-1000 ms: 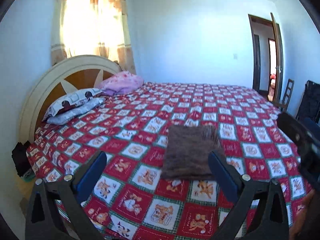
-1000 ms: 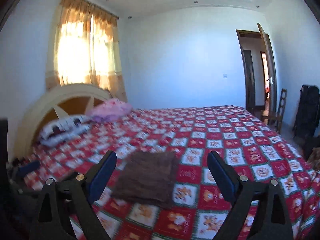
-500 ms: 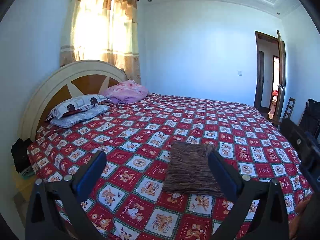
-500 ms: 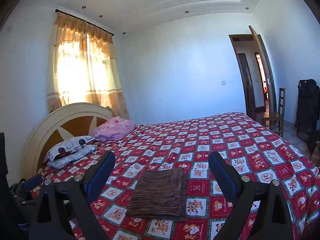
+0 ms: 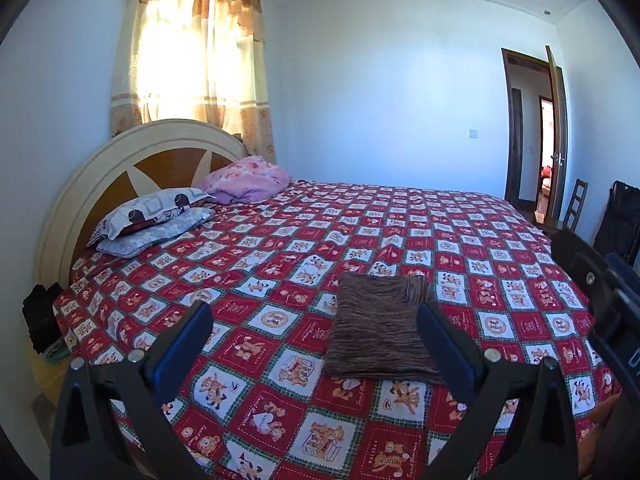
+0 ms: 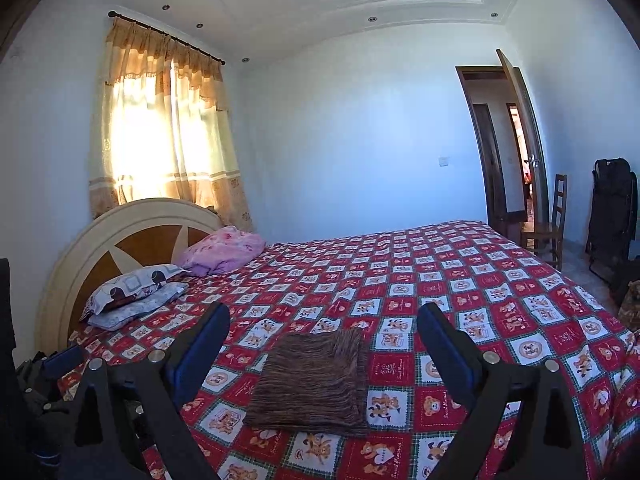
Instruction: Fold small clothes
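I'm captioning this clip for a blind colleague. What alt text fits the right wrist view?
A folded brown striped knit cloth lies flat on a red patchwork cartoon-print bedspread, framed by the open right gripper, which holds nothing. Behind are patterned pillows, a crumpled pink blanket and a cream-and-wood arched headboard.

My right finger covers the right edge of the cloth in the left view. The frame bottom cuts off both my grippers' bases. At the right edge, my other gripper shows only in part, its fingers out of frame. The dark bundle at lower left is too dim to tell. Beyond the doorway the room is too small to read. The quilt runs off the lower frame.
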Tool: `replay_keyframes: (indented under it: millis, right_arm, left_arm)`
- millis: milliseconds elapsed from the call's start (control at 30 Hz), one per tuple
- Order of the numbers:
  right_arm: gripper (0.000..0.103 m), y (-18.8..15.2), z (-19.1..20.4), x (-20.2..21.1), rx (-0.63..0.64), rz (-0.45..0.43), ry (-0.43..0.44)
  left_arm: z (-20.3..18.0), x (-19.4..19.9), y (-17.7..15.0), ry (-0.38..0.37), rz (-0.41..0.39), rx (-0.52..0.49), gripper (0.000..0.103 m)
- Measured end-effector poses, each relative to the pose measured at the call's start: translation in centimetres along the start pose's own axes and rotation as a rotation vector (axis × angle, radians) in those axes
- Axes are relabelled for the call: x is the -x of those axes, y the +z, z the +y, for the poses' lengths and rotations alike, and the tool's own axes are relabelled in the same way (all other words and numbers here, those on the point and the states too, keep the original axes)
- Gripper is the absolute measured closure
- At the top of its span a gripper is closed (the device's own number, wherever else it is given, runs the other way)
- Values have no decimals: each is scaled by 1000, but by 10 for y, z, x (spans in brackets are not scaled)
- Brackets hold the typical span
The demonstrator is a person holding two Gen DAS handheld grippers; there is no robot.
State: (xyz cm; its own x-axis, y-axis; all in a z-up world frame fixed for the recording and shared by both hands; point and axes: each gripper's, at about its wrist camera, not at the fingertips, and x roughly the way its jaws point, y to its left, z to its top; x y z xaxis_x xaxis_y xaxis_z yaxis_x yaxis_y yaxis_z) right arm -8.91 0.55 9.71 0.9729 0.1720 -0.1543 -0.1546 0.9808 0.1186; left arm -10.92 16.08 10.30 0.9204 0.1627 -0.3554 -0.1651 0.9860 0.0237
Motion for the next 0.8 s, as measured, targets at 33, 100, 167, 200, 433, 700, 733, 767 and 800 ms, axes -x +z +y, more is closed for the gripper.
replay_keyframes:
  millis: [33, 100, 167, 200, 433, 700, 733, 767, 800]
  right_arm:
    - [8, -1, 0, 0, 0, 3, -2]
    - [8, -2, -1, -2, -1, 10, -6]
    - [8, -4, -3, -1, 0, 13, -12]
    - [8, -4, -3, -1, 2, 12, -14]
    - [8, -6, -6, 0, 11, 10, -36]
    - [8, -9, -11, -3, -4, 30, -50]
    - [8, -9, -11, -3, -5, 30, -52]
    - [8, -9, -11, -3, -4, 30, -54]
    - [8, -9, -11, -3, -3, 31, -55]
  left_arm:
    - [0, -1, -1, 1, 3, -4, 0]
    - [-2, -4, -3, 6, 8, -15, 0]
    - [-2, -9, -5, 4, 25, -23, 0]
    - [-2, -11, -5, -1, 33, -22, 0]
    - [-6, -13, -6, 18, 31, -42, 0]
    - [-7, -18, -6, 17, 54, -51, 0]
    - [-6, -19, -6, 20, 56, -51, 0]
    - [-6, -20, -6, 28, 59, -52, 0]
    - [-5, -21, -6, 38, 62, -52, 0]
